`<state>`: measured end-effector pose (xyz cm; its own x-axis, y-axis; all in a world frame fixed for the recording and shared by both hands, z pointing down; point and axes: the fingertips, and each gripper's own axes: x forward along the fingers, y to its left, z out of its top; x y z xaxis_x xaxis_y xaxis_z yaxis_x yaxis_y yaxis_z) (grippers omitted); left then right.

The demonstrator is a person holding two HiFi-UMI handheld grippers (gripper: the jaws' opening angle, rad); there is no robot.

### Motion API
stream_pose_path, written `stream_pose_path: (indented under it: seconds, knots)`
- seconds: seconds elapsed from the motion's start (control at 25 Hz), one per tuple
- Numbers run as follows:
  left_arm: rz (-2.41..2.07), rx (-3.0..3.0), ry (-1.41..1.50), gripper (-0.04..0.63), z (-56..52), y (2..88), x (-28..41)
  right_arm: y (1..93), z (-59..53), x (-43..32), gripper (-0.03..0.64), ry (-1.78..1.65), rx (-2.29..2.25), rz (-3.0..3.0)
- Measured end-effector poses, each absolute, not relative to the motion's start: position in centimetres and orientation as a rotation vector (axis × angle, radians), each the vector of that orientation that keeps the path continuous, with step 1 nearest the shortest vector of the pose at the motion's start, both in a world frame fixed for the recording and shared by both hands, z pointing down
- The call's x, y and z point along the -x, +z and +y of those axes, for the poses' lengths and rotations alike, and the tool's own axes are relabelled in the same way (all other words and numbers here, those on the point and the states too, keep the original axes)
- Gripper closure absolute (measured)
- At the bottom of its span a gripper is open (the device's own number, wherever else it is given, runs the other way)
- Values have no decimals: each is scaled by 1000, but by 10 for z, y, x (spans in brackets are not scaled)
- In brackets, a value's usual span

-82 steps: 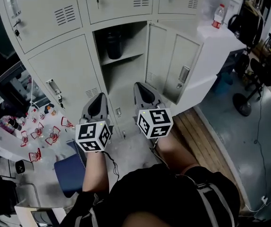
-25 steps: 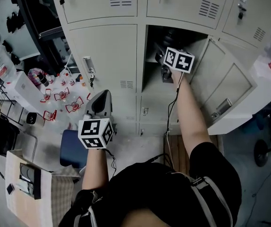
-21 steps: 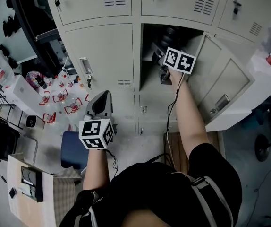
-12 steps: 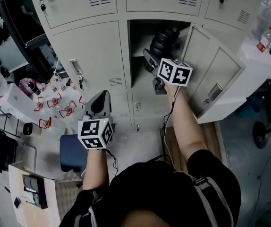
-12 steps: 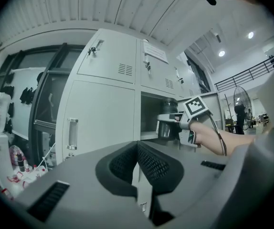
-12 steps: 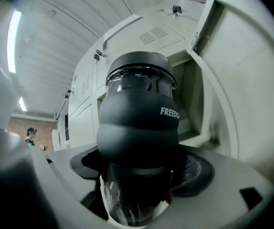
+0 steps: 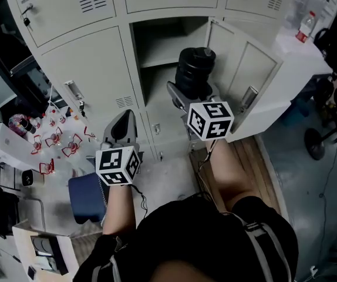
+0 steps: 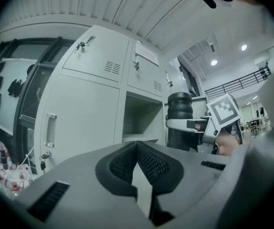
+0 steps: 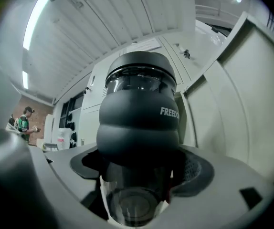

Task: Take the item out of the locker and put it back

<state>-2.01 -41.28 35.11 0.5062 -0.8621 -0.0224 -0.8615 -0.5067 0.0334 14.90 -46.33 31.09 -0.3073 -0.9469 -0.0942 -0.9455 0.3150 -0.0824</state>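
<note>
Head view tells the story pretty well: a second ago the right gripper (image 7: pixel 191 94) was buried inside the open compartment (image 7: pixel 157 40) of the locker (image 7: pixel 86 57), and now it's back out front with the black bottle (image 7: pixel 195 69) in tow. Right gripper view confirms the grab: jaws spread wide and pinching the bottle around its clear lower section, with the ribbed dark sleeve standing upright above them. The bottle is in the air just in front of the compartment's right edge, near the swung-open door (image 7: pixel 245 63), and the shelf (image 7: pixel 157 61) looks bare now. The left gripper (image 7: pixel 123 122) sits low by the closed doors, jaws pressed together with nothing in them, basically along for the ride.

So I'd say the "take it out" half is done. What's left is the return trip: bottle back in over the shelf's front edge, set down upright, let go. It looks top-heavy, so a tilt on release would be my worry.
</note>
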Motion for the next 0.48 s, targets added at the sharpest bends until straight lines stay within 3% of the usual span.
stream_pose_path:
  seconds: [0.48]
  knots:
    - [-1438,-2765,-65,583,-409,357,-21,351,-419,-159,191,12,1873,2443]
